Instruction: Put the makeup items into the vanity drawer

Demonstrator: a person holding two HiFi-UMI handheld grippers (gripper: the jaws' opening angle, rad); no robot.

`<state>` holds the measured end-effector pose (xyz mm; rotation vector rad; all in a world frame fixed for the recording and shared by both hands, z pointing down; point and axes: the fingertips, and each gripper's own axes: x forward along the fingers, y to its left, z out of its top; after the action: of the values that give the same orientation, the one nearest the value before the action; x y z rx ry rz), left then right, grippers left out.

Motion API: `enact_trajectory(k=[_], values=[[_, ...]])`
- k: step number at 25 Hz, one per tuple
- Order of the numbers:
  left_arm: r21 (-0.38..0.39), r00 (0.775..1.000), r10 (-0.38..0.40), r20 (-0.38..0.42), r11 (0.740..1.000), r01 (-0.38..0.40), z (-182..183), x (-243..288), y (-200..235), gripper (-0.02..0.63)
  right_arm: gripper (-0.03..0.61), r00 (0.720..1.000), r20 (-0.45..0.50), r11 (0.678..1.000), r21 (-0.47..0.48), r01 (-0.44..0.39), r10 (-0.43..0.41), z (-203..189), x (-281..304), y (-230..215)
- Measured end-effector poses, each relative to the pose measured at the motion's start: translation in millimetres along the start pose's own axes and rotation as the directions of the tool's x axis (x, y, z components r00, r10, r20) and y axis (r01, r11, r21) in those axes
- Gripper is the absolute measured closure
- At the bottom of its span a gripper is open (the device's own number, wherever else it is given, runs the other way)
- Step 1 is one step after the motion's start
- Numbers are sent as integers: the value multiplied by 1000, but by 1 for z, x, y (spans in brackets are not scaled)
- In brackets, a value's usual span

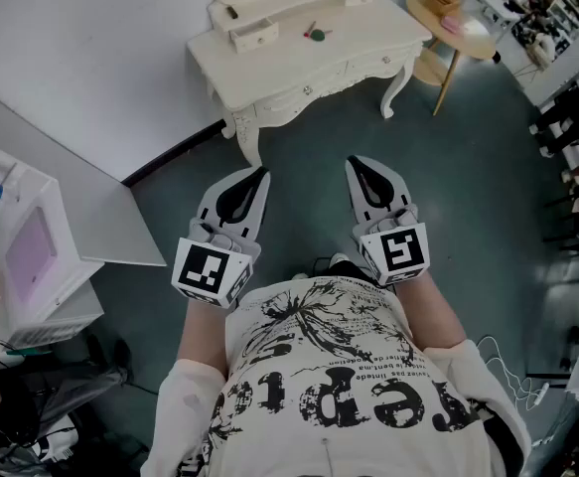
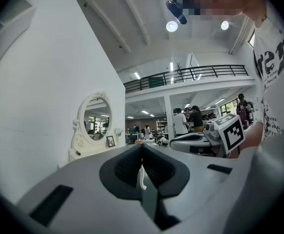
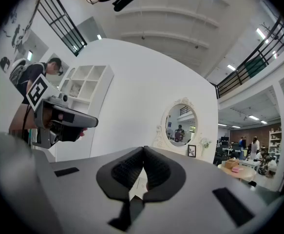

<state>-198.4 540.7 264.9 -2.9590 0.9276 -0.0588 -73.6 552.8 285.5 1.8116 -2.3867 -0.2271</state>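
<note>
The white vanity [image 1: 349, 38] stands against the wall ahead, across the teal floor. A small drawer [image 1: 254, 36] on its top stands pulled out. A few small makeup items [image 1: 316, 34] lie on the tabletop beside it, too small to tell apart. I hold both grippers in front of my chest, well short of the vanity. The left gripper [image 1: 261, 173] is shut and empty, and so is the right gripper [image 1: 353, 163]. The left gripper view shows its jaws [image 2: 142, 146] closed, with the oval vanity mirror [image 2: 97, 121] beyond. The right gripper view shows shut jaws [image 3: 143, 148] and the mirror [image 3: 180, 126].
A round yellow side table [image 1: 465, 26] with a pink thing stands right of the vanity. A white cabinet [image 1: 31, 266] and a grey slanted panel [image 1: 90, 207] fill the left side. Racks and chairs [image 1: 572, 117] line the right edge. People stand in the far background.
</note>
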Motion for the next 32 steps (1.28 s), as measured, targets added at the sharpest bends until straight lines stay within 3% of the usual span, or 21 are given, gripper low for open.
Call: enact_trajectory(k=[11,15,17,18,25,32], values=[[-22,1000,-2,1,1000,2,-5,7,10,600,568,1000,-22,1000,28,-1,1,-8,9,-2],[-29,1000,0,-2,1000,0,-9,16,21,600,548,999,26,994,109,-27,24,-6,24,-4],[-37,1000,0,-6,999,0,-13,22,29,600,220,999,38,989,146,-30,25,-7,37,-10],[-42,1000,1,-10,999,-2,-14,24,33,600,143,999,34,988,155,-30,25,-8,43,-14],[-76,999,38,-36,996,-41,-25,56,62,600,135,997,-48,989,137,-56,63,-27,86,-42],[-72,994,95,-62,992,-100,-42,143,98,600,147,982,-89,979,133,-154,166,-67,156,-98]])
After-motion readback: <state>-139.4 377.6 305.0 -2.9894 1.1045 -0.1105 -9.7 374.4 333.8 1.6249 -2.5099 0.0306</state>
